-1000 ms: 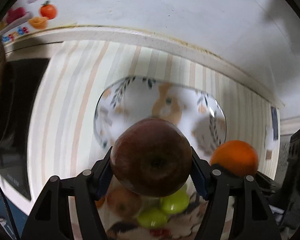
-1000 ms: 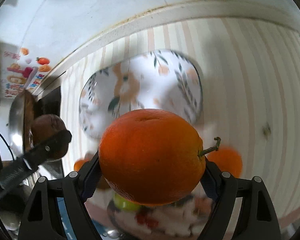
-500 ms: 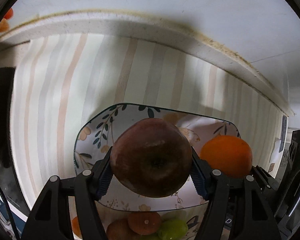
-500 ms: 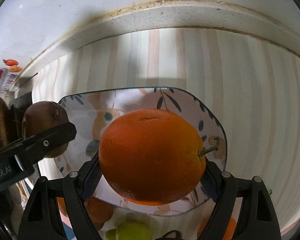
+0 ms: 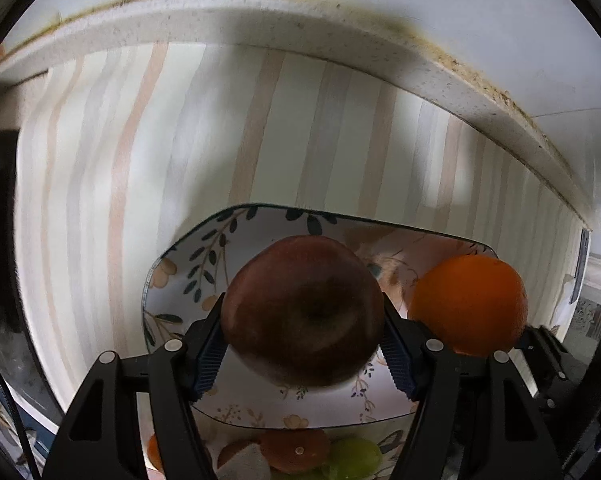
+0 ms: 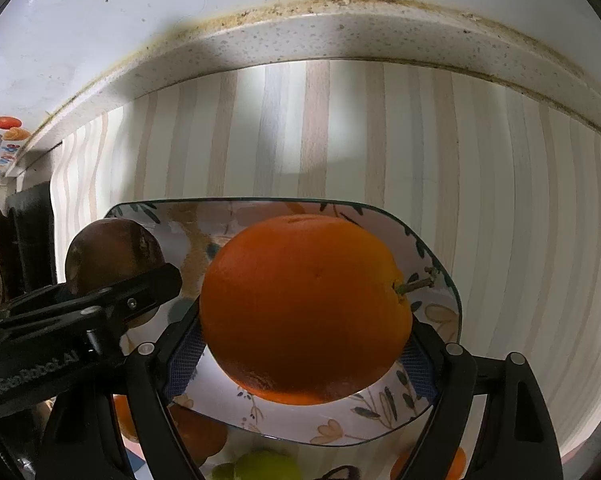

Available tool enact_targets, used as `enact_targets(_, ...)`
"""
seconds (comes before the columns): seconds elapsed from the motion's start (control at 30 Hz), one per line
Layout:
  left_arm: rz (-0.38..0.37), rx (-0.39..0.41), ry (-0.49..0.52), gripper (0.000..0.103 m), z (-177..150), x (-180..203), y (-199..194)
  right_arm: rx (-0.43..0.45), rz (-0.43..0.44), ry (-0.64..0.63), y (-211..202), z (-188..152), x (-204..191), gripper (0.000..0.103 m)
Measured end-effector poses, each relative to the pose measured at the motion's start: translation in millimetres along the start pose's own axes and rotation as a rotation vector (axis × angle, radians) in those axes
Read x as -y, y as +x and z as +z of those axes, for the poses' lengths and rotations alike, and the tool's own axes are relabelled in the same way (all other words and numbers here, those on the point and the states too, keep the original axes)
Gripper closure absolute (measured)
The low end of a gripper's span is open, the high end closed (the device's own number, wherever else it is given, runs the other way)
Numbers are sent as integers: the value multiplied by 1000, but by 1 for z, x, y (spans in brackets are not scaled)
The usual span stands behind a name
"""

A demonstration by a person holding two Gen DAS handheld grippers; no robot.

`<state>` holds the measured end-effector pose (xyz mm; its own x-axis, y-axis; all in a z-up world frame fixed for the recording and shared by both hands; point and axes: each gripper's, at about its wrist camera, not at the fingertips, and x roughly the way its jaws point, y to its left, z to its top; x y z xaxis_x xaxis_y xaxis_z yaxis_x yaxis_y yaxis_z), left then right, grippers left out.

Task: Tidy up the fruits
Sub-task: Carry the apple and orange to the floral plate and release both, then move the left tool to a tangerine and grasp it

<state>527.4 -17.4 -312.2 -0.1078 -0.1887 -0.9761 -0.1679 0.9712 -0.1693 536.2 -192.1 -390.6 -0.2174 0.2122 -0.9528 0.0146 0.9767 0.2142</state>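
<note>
While a dark red apple (image 5: 303,310) is clamped between the blue-padded fingers (image 5: 209,346) of the left hand-held gripper (image 5: 303,344), an orange (image 6: 305,306) is clamped in the same way by the right hand-held gripper (image 6: 305,354). Both fruits are held over a shallow plate (image 5: 188,264) with a dark rim, printed with leaves and small flowers. In the left wrist view the apple is seen with its dimpled end facing the camera, and the orange is seen just to its right, over the plate's right edge. In the right wrist view a short green stem (image 6: 416,283) is seen sticking out of the orange's right side, and the apple is seen at left behind one black finger of the left hand-held gripper. Whether either fruit touches the plate cannot be told. The plate is set on a table (image 6: 500,200) covered in pale stripes of cream, grey and peach. Beyond the plate, the table is bordered by a speckled white ledge (image 6: 300,44) with a stained seam against the wall. Near the bottom edge of both views, in front of the plate, more fruit is partly seen: green grapes (image 5: 356,456) and orange-coloured pieces (image 5: 294,450).
</note>
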Motion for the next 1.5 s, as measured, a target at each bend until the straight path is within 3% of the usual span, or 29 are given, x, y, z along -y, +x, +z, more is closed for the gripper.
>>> enact_targets(0.13,13,43,28,18,-2,11,-19,23,-11,18,-16,-7,3,3)
enact_targets(0.57,110,290,98,18,-83,-2,-102,154,-56,9,-95,-86,3,3)
enact_targets(1.1,82,473,111,18,-185,-11,-161,318,-20,10,-166,-179,-27,3)
enact_targets(1.2,105,485,107,8,-196,-16,-156,294,-4,15,-154,-191,-27,3)
enact_targets(1.3,144,465,88,6,-205,-29,-138,213,40,48,-116,-194,-22,3)
enact_targets(1.43,178,374,23,6,-205,-60,-99,103,128,136,-54,-194,-9,5)
enact_targets(1.5,157,304,-35,7,-201,-79,-76,65,157,170,-31,-194,-5,10)
